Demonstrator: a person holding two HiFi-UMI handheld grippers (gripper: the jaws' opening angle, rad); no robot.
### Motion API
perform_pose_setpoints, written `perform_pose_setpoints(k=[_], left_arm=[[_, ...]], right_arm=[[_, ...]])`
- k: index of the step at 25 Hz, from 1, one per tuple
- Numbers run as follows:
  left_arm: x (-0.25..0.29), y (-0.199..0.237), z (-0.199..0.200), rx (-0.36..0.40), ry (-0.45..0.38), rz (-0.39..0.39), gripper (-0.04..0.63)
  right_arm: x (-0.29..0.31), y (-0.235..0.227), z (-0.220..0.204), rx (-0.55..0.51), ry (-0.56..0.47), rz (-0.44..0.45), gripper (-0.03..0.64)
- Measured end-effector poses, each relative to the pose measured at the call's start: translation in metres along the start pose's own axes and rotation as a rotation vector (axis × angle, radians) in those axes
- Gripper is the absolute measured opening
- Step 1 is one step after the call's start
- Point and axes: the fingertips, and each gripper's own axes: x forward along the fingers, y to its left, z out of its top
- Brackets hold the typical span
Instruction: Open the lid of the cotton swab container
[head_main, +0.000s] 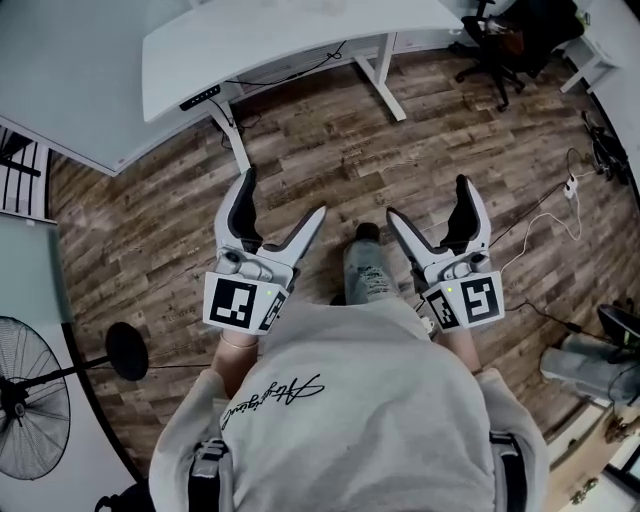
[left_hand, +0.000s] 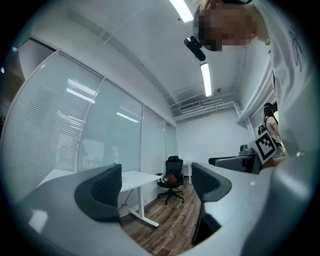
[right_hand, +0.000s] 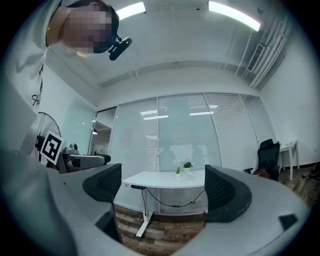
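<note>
Step in hand: approach; lid work is not yet begun. The left gripper (head_main: 283, 195) and right gripper (head_main: 428, 197) have jaws fully apart, nothing between them. The cotton swab container appears in no view. Next move: locate it, probably toward the white desk (head_main: 300, 40).

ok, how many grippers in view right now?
2. The left gripper is at the head view's left and the right gripper at its right. Both are open and empty, held over the wood floor. None seems hidden.
</note>
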Motion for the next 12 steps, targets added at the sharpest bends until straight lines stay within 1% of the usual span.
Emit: perform_pose_setpoints(k=[5, 12], left_arm=[[0.022, 0.018, -0.003, 0.002, -0.003, 0.028, 0.417], [0.077, 0.049, -0.012, 0.021, -0.006, 0.051, 0.419]], right_arm=[[0.036, -0.019, -0.006, 0.002, -0.002, 0.03, 0.502], [0.098, -0.059, -0.006, -0.011, -0.022, 0.063, 0.502]])
